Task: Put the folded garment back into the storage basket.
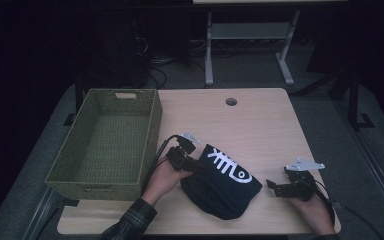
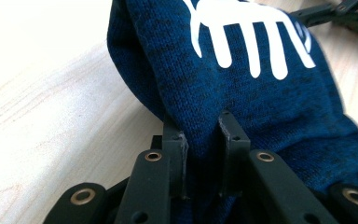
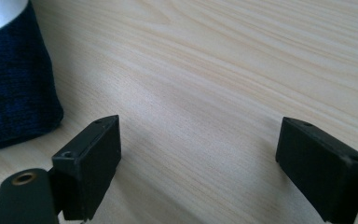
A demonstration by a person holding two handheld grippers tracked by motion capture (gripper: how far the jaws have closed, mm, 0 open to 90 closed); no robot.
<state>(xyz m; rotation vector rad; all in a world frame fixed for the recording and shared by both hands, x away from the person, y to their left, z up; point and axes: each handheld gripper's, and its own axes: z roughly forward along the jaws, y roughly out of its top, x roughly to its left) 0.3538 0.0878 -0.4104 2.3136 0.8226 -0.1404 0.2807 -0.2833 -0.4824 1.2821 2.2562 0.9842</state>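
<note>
A dark blue knitted garment [image 1: 222,182] with a white fish-bone print lies bunched on the wooden table [image 1: 250,120], near the front edge. My left gripper [image 1: 192,165] is shut on a fold at its left edge; in the left gripper view the garment [image 2: 242,74] rises between the two pads, and my left gripper [image 2: 204,154] pinches the cloth. To the right of the garment my right gripper [image 1: 270,187] stands open just above the table. In the right gripper view my right gripper [image 3: 198,154] has bare wood between its jaws, with the garment [image 3: 14,88] at far left.
A green woven basket [image 1: 107,142] stands on the left part of the table, its right wall close to my left hand. A round cable hole [image 1: 231,101] sits near the table's far edge. Behind the table stands a white desk frame [image 1: 250,40].
</note>
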